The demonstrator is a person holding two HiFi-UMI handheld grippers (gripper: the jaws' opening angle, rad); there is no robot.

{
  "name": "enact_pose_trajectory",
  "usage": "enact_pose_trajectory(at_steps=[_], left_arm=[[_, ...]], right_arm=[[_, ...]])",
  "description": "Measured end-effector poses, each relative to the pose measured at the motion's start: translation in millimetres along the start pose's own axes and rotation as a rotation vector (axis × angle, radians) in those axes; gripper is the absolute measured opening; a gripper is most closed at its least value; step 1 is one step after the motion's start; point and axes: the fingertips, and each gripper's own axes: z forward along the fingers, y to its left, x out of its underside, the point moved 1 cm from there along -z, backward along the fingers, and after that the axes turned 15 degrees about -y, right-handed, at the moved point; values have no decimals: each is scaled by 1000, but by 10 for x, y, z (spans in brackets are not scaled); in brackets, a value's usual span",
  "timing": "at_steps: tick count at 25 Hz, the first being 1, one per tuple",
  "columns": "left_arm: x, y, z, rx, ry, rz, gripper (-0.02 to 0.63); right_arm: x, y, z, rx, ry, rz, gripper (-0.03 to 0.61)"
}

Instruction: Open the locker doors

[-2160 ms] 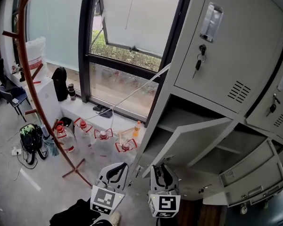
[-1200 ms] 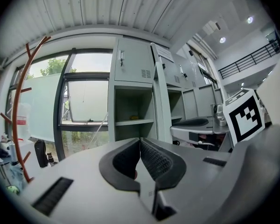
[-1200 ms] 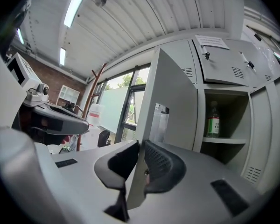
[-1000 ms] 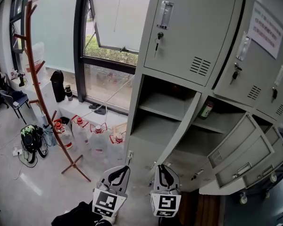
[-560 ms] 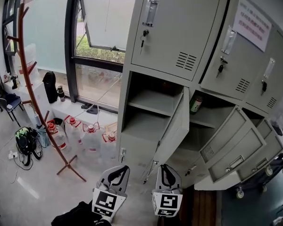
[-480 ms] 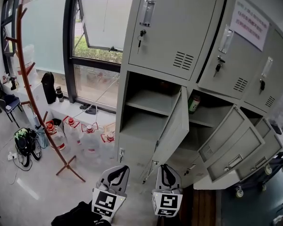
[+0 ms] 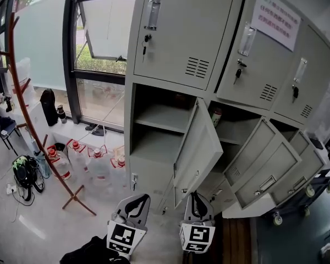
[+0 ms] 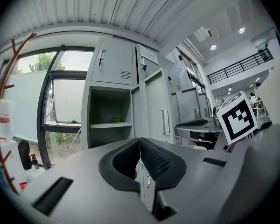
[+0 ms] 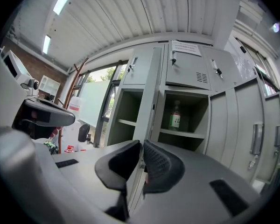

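The grey lockers fill the head view. The three upper doors are closed: the left one (image 7: 176, 32) has a key (image 7: 144, 41) hanging in its lock. The lower doors hang open: the left (image 7: 201, 153), the middle (image 7: 264, 161) and the right (image 7: 300, 172). A green bottle (image 7: 216, 116) (image 9: 176, 117) stands on the middle shelf. My left gripper (image 7: 133, 205) (image 8: 140, 139) is low in front of the lockers, shut on nothing. Beside it, my right gripper (image 7: 197, 205) (image 9: 142, 143) has its jaws almost together, holds nothing and touches no door.
A brown coat stand (image 7: 27, 120) rises at the left, with several water jugs (image 7: 93, 161) on the floor under the window (image 7: 99, 37). A green bag (image 7: 23, 169) lies at the left. A wheeled cart (image 7: 313, 188) sits at the right. A paper notice (image 7: 275, 18) is stuck above.
The head view has swung right, so the lockers slid left and more of the right-hand doors shows. Both grippers stayed low at the bottom edge; neither took hold of anything.
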Motion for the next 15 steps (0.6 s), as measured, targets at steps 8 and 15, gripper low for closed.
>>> enact_pose_trajectory(at_steps=[8,15], left_arm=[[-1,-81,80,21,3,6,25],[-6,-110,90,23,5,12,25]], right_arm=[[47,-280,-49,67,6,5,36],[55,-353,-57,81,2,5,15]])
